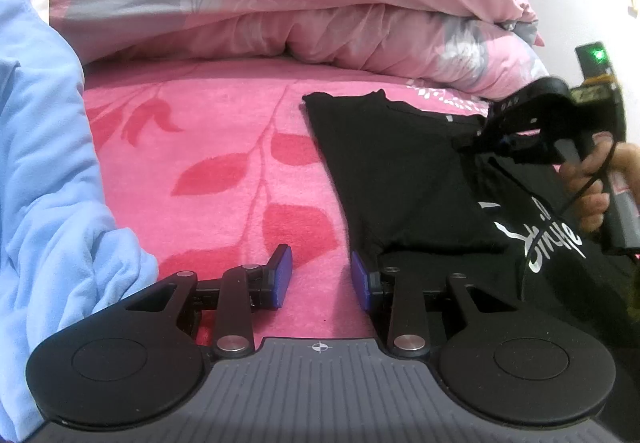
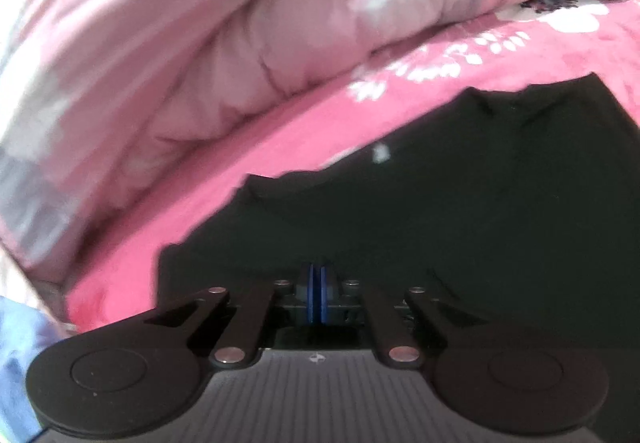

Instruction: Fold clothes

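Note:
A black T-shirt (image 1: 392,179) with white lettering lies partly folded on the pink bedspread (image 1: 224,147). My left gripper (image 1: 320,275) is open and empty, low over the bedspread just left of the shirt's edge. My right gripper (image 1: 468,147) shows in the left wrist view, held in a hand over the shirt's upper part. In the right wrist view the right gripper (image 2: 319,293) has its blue pads together, right over the black shirt (image 2: 460,203); whether cloth is pinched between them is not visible.
A light blue garment (image 1: 44,163) is piled at the left. A rolled pink and grey duvet (image 1: 280,3) lies along the back of the bed, also in the right wrist view (image 2: 200,43). A wall is at the far right.

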Demonstrator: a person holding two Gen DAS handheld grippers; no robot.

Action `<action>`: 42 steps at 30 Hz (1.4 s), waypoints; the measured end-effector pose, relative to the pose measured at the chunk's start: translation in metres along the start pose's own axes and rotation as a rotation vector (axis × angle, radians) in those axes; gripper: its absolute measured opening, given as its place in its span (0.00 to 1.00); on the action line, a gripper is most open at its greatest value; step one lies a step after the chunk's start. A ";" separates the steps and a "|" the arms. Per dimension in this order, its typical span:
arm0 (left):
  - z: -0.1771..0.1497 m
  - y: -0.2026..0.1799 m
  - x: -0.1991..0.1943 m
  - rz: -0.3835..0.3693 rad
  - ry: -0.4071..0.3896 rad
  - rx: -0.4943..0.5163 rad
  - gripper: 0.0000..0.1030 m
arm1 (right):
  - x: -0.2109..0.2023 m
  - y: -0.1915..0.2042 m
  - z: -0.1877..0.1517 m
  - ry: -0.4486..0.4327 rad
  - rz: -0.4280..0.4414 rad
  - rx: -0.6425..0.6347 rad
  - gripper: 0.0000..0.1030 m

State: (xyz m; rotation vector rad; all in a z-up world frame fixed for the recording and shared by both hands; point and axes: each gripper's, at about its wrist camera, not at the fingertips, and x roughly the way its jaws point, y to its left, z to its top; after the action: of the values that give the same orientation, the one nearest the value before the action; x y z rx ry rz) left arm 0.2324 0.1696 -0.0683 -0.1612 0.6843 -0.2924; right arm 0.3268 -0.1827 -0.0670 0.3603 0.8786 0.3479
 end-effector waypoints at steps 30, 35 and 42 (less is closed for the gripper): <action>0.001 0.002 0.002 -0.004 0.001 -0.020 0.32 | -0.061 0.134 -0.121 0.144 -0.035 -1.294 0.03; 0.001 0.002 0.002 -0.002 0.001 -0.020 0.32 | -0.066 0.131 -0.126 0.171 -0.042 -1.318 0.03; 0.000 0.002 0.002 -0.003 0.001 -0.022 0.32 | -0.070 0.130 -0.138 0.170 -0.062 -1.328 0.06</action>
State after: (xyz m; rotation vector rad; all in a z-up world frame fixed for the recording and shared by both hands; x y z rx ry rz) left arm 0.2345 0.1711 -0.0696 -0.1836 0.6881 -0.2877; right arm 0.1574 -0.0759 -0.0430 -0.9317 0.6546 0.8219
